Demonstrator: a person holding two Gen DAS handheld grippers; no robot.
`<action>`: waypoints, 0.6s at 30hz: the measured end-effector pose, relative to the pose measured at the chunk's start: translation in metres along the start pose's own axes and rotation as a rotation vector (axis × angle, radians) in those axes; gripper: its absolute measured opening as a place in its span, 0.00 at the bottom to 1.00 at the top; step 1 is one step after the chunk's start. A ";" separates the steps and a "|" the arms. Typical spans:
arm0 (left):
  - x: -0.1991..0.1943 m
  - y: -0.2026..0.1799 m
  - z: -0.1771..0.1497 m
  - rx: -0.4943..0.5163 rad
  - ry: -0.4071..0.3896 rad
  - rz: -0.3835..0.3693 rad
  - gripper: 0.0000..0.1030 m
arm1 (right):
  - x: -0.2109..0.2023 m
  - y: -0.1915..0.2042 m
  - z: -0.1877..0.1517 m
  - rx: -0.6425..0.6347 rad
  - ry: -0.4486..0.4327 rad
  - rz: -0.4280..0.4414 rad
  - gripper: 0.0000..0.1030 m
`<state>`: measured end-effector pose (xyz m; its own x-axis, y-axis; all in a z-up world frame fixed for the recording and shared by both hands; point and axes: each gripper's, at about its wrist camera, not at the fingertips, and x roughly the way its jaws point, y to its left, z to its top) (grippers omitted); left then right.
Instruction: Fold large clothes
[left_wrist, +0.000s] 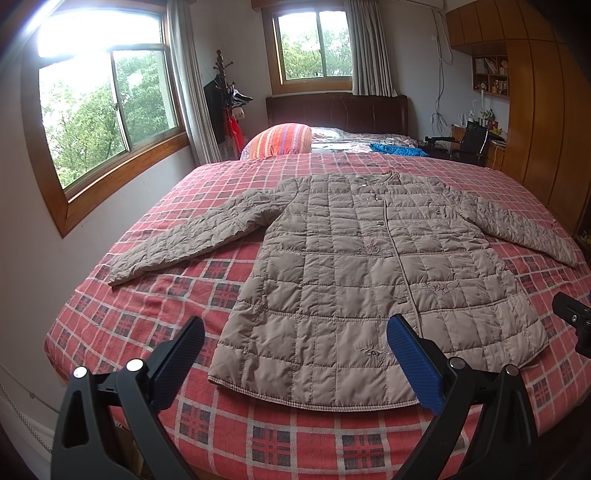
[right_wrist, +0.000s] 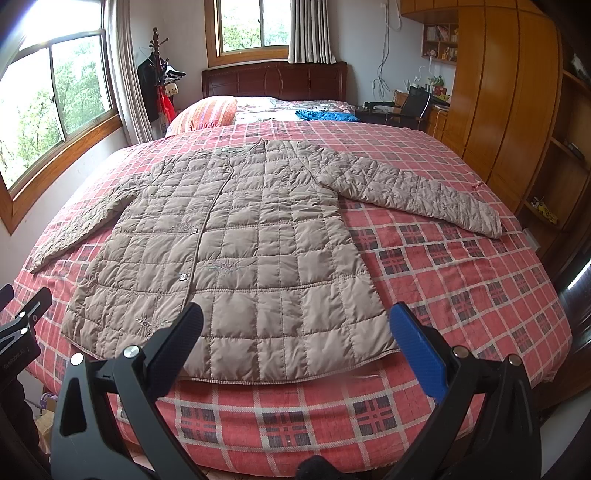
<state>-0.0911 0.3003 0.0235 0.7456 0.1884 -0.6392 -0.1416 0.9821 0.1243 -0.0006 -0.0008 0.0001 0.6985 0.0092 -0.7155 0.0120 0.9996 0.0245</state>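
A beige quilted coat (left_wrist: 354, 273) (right_wrist: 236, 236) lies flat and face up on the red plaid bedspread (left_wrist: 155, 314) (right_wrist: 461, 266), collar toward the headboard, both sleeves spread outward. My left gripper (left_wrist: 295, 328) is open above the coat's hem, on its left half, holding nothing. My right gripper (right_wrist: 295, 317) is open above the hem's right half, also with nothing in it. The right gripper's black body (left_wrist: 572, 321) shows at the right edge of the left wrist view. The left gripper's body (right_wrist: 22, 325) shows at the left edge of the right wrist view.
A striped orange pillow (left_wrist: 280, 140) and a blue cloth (left_wrist: 395, 148) lie near the dark headboard (right_wrist: 273, 79). Wooden wardrobes (right_wrist: 509, 92) line the right side. A coat rack (left_wrist: 225, 99) stands by the windows on the left. The bed's foot edge is just below the grippers.
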 end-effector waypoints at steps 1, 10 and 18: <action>0.000 0.000 0.000 -0.001 0.000 0.000 0.96 | 0.000 0.000 0.000 0.000 0.000 0.001 0.97; 0.009 0.000 -0.001 -0.002 0.006 -0.035 0.96 | 0.005 0.003 0.004 -0.011 -0.007 0.028 0.97; 0.070 -0.002 0.011 -0.049 0.164 -0.164 0.95 | 0.059 -0.051 0.022 0.042 0.150 0.105 0.97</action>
<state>-0.0314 0.3118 -0.0126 0.6460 0.0203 -0.7631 -0.0618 0.9978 -0.0258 0.0559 -0.0513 -0.0279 0.5833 0.1200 -0.8033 -0.0233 0.9911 0.1312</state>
